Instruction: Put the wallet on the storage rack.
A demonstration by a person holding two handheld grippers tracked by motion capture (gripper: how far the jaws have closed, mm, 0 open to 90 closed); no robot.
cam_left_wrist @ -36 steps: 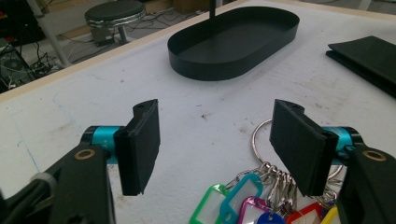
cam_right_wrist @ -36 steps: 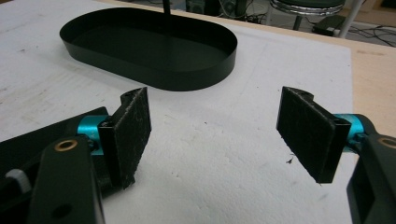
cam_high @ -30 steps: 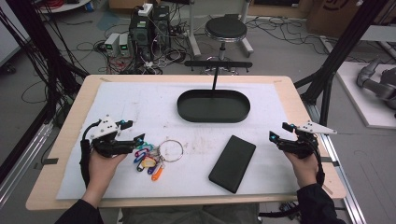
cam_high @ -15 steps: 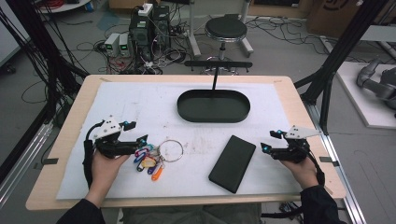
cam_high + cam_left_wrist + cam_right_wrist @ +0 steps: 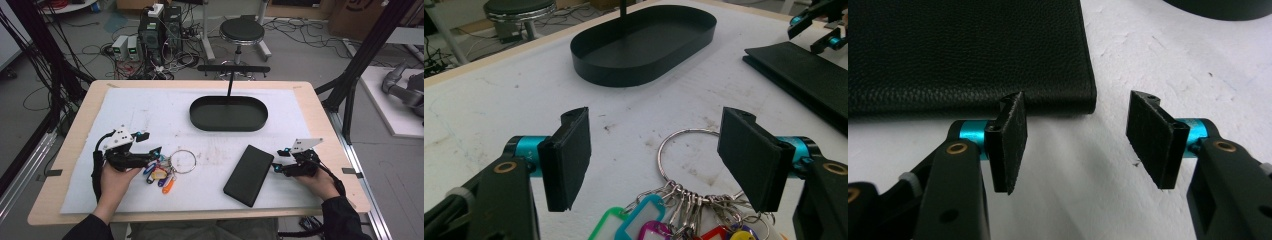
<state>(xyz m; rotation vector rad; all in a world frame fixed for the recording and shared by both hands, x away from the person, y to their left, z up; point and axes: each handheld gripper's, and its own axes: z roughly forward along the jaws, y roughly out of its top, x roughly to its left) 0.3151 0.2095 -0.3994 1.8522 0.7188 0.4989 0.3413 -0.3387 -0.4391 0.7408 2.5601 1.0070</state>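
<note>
I have the desk (image 5: 85, 125) under its white mat, and in the upper middle of the high view sits the black oval tray (image 5: 228, 113), empty.

Lower middle-right lies the black wallet (image 5: 249, 174), flat, its grained leather-like cover showing in the right gripper view (image 5: 968, 50). I judge it light, fairly stiff and thin, so its edge is the place to pinch; the grain should give the pads some bite. My right gripper (image 5: 278, 161) sits just beside its upper right corner, fingers (image 5: 1009, 142) parted with nothing between them, having just been closing.

At lower left lies the key ring (image 5: 182, 161) with coloured tags (image 5: 159, 175): loose, jangly, likely to swing. I'd grip the bunched tags or the ring's wire. My left gripper (image 5: 153, 145) hovers over it, fingers (image 5: 569, 157) released, wide apart.
</note>
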